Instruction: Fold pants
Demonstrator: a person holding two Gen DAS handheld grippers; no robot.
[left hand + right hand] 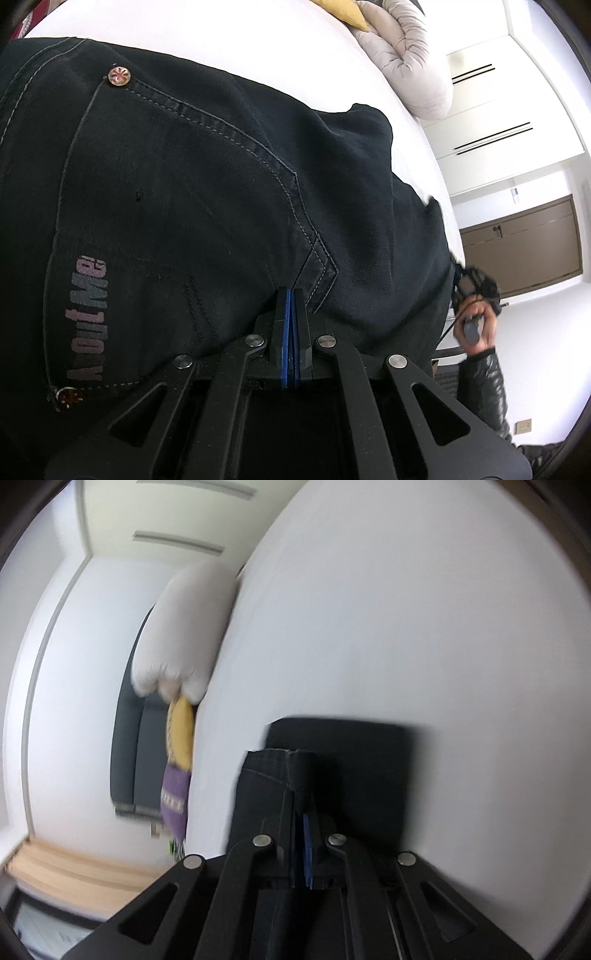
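Observation:
Black jeans (192, 177) lie on the white bed (258, 40), back pocket with grey lettering facing up. My left gripper (291, 295) is shut, its blue pads pressed together at the pocket's lower corner; whether any cloth is pinched there is hidden. My right gripper (299, 797) is shut on a fold of the black jeans (269, 782), the waistband edge sticking up between its fingers, above a flat dark part of the pants (362, 760) on the sheet. The right gripper and its hand also show in the left wrist view (476, 295) at the bed's edge.
A beige folded duvet (410, 62) and a yellow cushion (343, 11) sit at the head of the bed; they also show in the right wrist view, duvet (184, 635) and cushion (181, 734), with a purple cloth (173, 797). A brown door (524, 243) is beyond.

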